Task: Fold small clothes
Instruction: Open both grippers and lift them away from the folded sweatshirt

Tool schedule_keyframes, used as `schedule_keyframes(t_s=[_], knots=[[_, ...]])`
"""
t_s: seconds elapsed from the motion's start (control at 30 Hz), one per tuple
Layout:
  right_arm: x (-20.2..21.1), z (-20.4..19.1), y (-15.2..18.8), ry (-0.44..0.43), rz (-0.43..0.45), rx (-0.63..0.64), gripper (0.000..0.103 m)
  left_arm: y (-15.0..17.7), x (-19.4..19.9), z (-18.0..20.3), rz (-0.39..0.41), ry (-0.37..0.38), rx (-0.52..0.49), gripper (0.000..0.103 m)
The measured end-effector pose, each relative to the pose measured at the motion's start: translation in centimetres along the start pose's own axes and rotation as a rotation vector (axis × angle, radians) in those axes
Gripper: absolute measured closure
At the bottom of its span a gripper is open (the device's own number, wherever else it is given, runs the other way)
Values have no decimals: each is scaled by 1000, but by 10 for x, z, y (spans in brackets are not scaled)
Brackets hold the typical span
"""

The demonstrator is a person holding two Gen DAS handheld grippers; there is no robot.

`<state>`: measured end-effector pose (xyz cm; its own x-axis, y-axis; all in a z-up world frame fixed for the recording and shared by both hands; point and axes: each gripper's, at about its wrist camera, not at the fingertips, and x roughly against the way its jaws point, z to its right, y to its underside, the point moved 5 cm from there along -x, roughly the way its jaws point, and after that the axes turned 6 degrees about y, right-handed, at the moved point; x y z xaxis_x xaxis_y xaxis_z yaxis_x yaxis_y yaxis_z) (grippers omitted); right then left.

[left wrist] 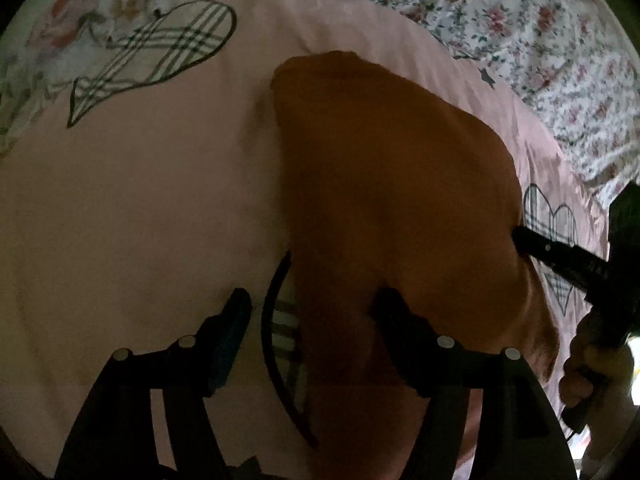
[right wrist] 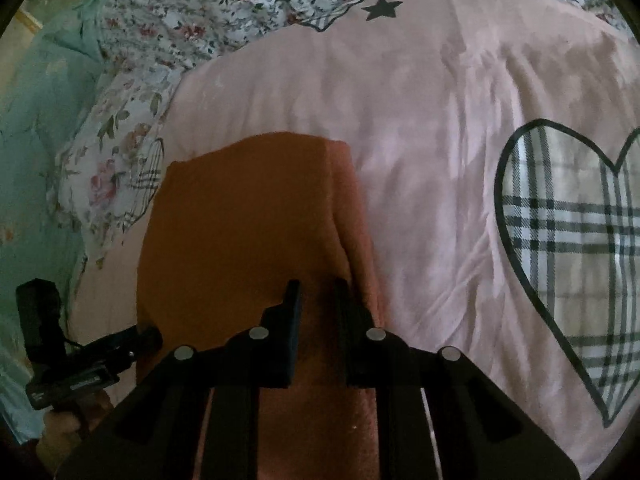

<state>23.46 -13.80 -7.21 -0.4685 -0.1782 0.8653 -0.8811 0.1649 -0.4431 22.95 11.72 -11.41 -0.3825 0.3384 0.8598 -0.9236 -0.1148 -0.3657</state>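
1. Pinching the near edge of the orange cloth, the right claw has its fingers drawn close with the fabric between them.
2. Spread wide, the left claw hangs over the cloth's left edge; one finger lies over the orange fabric, the other over the pink bedcover.
3. The cloth lies on the bedcover in a rough rectangle, its right side doubled over in a lengthwise fold.
4. Beyond it sit plaid hearts and a black star printed on the cover.
5. Farthest off, a floral sheet borders the pink cover.
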Motion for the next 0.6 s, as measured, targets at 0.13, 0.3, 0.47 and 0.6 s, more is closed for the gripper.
schedule_keyframes(t_s=[0.13,0.3,0.47,0.6], knots=[[17,-2,3,-8,-2,-12,85,8,21,6,21,-30,-28,36],[58,-11,24,-15,33,40,66,33,59,19,68,-78,-50,31],[93,-16,66,-2,46,127,59,72,85,27,113,-171,-61,22],[112,-16,99,21,57,186,40,104,89,34,84,-214,-100,21]])
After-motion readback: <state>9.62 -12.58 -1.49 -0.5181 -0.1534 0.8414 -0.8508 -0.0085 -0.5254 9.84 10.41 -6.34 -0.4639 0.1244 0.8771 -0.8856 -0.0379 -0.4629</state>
